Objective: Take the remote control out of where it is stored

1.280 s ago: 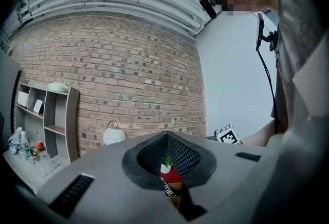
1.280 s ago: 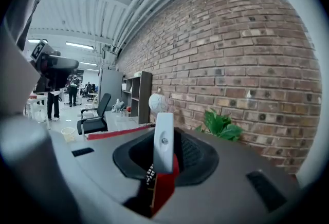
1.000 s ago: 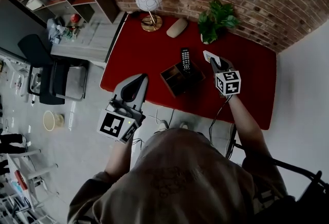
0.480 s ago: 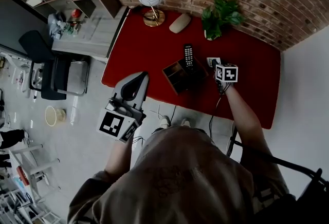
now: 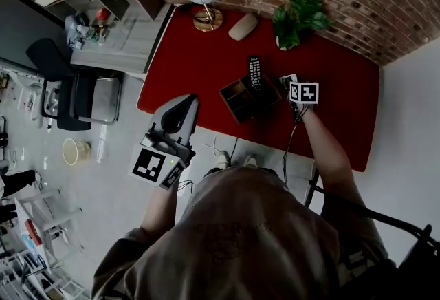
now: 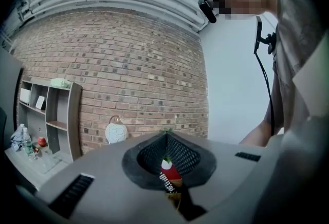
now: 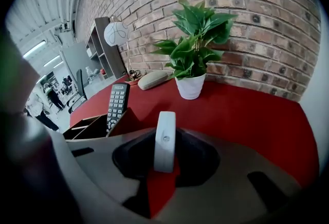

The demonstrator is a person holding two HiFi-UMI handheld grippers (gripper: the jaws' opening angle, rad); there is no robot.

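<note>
While right claw [image 7: 165, 160] pinches white bar [image 7: 165, 133], perhaps remote, over red table [image 7: 247, 110].

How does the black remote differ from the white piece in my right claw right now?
The black remote stands propped in the wooden organizer, untouched; the white piece is clamped edge-on in the right claw. The black remote shows rows of buttons; the white piece shows only a plain edge. Both are slim and elongated.
</note>
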